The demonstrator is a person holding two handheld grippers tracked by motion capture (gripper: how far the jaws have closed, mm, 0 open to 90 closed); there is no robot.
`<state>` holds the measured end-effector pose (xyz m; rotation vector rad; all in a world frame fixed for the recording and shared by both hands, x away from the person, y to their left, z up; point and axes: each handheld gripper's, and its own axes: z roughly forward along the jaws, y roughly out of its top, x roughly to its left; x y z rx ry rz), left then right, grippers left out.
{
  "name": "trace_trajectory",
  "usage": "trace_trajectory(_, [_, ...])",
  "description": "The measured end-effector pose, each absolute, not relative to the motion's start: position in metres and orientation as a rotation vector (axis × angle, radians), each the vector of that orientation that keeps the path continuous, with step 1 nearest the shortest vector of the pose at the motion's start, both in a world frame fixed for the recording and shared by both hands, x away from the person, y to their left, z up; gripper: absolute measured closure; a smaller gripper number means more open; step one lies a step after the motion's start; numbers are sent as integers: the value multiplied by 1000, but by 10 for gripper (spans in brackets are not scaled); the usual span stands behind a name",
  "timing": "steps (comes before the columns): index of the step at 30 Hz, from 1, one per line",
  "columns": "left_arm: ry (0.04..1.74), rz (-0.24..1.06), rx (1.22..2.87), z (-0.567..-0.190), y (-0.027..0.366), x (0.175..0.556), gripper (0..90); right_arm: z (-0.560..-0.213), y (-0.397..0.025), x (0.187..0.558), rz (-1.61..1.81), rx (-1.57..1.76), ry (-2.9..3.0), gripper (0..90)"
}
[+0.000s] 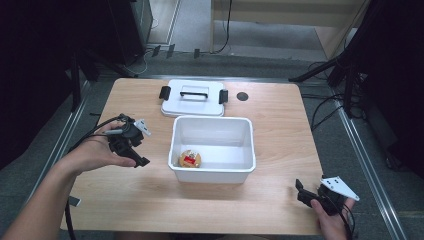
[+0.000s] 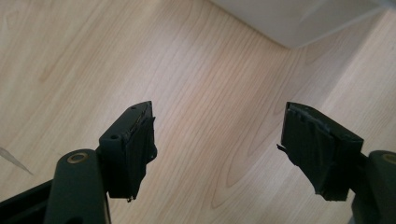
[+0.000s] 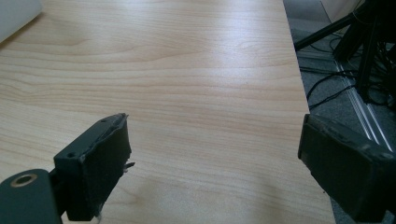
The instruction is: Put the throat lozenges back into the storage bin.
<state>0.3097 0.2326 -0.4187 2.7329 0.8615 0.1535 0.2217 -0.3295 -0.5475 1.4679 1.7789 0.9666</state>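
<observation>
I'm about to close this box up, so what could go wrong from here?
The lid lies flat behind the white bin, so reaching it with the left gripper may mean crossing the bin and nudging it. The lid's black handle looks low, so the open gripper could slip off it. The right gripper sits near the table edge, where its trailing cable could snag.
</observation>
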Motion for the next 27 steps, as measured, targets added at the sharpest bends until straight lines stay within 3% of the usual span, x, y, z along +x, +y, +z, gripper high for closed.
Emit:
trace_trajectory(7, [942,222,2650,-435,250,300,263,-548,-329,222,960,1467,1782,91])
trace_trajectory(15, [1071,323,2436,-471,273,287,247,-548,-329,222,960,1469,1780,91])
trace_trajectory(23, [1193,536,2096,-506,290,261,183,-548,-329,222,957,1467,1783,91])
trace_trajectory(27, [1296,623,1822,-518,304,246,120,-548,-329,222,954,1469,1782,91])
